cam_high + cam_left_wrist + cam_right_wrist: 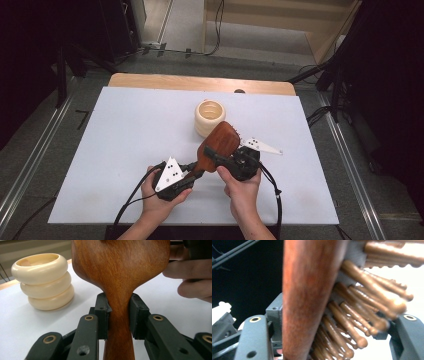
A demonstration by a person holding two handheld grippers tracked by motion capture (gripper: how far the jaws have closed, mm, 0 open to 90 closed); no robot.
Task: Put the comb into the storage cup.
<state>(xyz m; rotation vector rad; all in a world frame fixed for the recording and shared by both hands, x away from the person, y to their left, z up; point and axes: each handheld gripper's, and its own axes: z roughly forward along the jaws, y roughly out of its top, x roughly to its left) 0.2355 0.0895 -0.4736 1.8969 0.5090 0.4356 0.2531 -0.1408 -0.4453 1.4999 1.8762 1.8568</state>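
1. High view: a wooden hairbrush (218,146) was held up over the near middle of the white table (125,135), its smooth back facing the camera and its head tilted up and away toward a cream ribbed holder (209,117). The holder stood upright just behind the brush head. The left gripper (192,175), in the person's left hand (161,196), reached in from the lower left to the brush handle. The right gripper (212,155), in the right hand (241,189), came in from the right at the edge of the brush head. Black cables trailed from both grippers toward the near edge of the table.

2. Left gripper view: the two black jaws were clenched on the narrow neck of the hairbrush (120,275), one pad pressed against each side of the wood. The handle ran down between them and the broad head rose above. The cream holder (43,281), three stacked rounded rings with an open top, stood on the table to the left, well apart from the brush. Fingers of the right hand (192,280) showed at the right edge, close beside the brush head.

3. Right gripper view: the hairbrush (308,297) stood edge-on between the jaws, its wooden back to the left and its knob-tipped wooden pins (362,312) splaying to the right. The left pad lay against the brush back. The right jaw sat at the pin tips, but whether it pressed on them I could not tell, so the grip stayed uncertain.
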